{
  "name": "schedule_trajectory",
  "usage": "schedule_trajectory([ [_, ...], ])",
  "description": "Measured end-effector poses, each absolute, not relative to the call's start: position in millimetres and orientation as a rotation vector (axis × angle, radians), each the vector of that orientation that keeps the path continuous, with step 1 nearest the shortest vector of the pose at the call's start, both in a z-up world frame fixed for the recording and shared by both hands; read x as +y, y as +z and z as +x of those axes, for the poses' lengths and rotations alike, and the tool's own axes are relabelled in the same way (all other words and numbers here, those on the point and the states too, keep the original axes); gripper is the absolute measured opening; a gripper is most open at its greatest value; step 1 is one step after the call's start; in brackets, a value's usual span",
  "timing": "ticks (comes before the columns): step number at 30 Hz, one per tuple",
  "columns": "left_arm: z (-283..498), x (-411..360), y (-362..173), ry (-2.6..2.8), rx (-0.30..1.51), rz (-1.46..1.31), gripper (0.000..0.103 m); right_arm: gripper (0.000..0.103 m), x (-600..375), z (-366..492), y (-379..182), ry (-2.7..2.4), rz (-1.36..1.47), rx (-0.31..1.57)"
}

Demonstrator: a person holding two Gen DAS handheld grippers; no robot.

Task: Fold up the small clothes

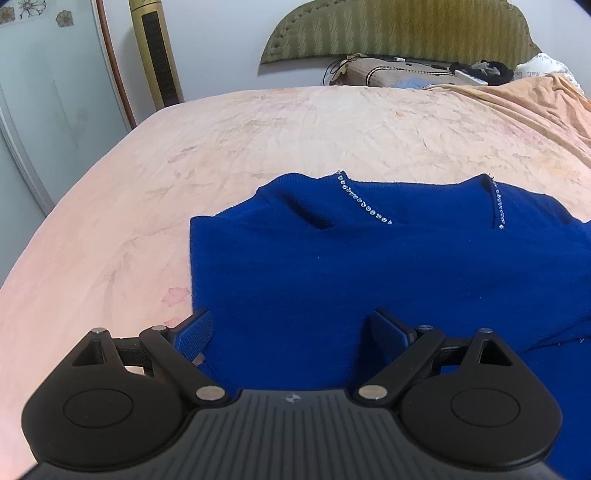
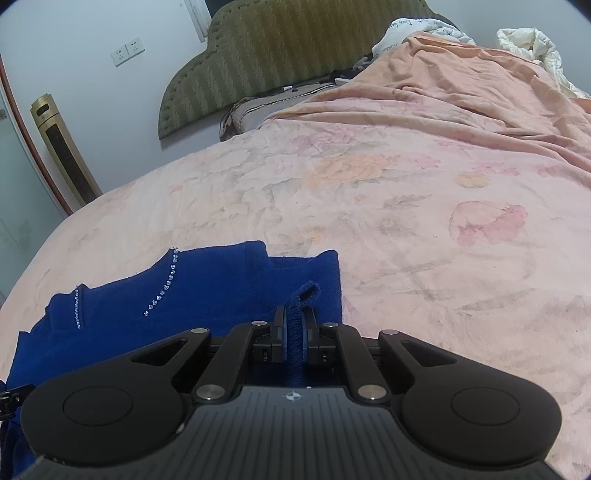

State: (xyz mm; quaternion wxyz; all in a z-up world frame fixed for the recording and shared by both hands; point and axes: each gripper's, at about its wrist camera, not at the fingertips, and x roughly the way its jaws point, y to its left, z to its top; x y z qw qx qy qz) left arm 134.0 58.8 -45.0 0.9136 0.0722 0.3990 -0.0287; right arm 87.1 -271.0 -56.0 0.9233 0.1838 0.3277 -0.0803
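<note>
The blue top [image 1: 332, 266] is laid flat on the bed [image 1: 258, 125], part-folded, and the right tool [image 2: 294, 332] is clamped on a ribbed edge of it while the left tool [image 1: 291, 332] is held spread apart over the near cloth, gripping nothing. For a clean fold, it is judged that the pinched edge should be carried low and level across the body, with the left tool used to pin the layer beneath. The beaded neckline [image 1: 364, 203] is pointed away toward the headboard [image 1: 399, 29]; the long axis is run from hem to neck, straight ahead of both cameras.
</note>
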Motion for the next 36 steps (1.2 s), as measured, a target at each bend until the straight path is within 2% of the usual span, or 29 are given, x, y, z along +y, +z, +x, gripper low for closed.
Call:
schedule_trajectory([
  [7, 135, 60, -47, -0.055, 0.826, 0.154, 0.093, 0.012, -269, 90, -56, -0.16, 0.351, 0.678],
  [8, 135, 60, -48, -0.054, 0.827, 0.155, 0.093, 0.014, -269, 91, -57, -0.167, 0.34, 0.683],
  [9, 134, 60, -47, -0.053, 0.827, 0.155, 0.093, 0.025, -268, 91, -57, -0.181, 0.328, 0.687],
  [10, 133, 61, -47, -0.053, 0.827, 0.156, 0.093, 0.026, -268, 90, -57, -0.2, 0.316, 0.69],
  [11, 132, 61, -47, -0.053, 0.827, 0.157, 0.093, 0.038, -269, 88, -57, -0.212, 0.313, 0.689],
  [12, 131, 62, -46, -0.053, 0.829, 0.158, 0.093, 0.043, -269, 83, -55, -0.226, 0.312, 0.676],
  [16, 125, 63, -44, -0.073, 0.825, 0.16, 0.093, 0.043, -264, 64, -44, -0.217, 0.291, 0.619],
  [21, 118, 57, -47, -0.073, 0.825, 0.204, 0.093, 0.043, -255, 73, -60, -0.214, 0.22, 0.717],
  [24, 106, 64, -40, -0.069, 0.797, 0.216, 0.093, 0.044, -261, 56, -52, -0.216, 0.293, 0.673],
  [29, 89, 96, -35, -0.064, 0.813, 0.165, 0.093, 0.055, -252, 26, -43, -0.156, 0.254, 0.662],
  [36, 61, 133, -32, -0.09, 0.866, 0.063, 0.093, 0.056, -247, -6, -50, -0.092, 0.25, 0.717],
])
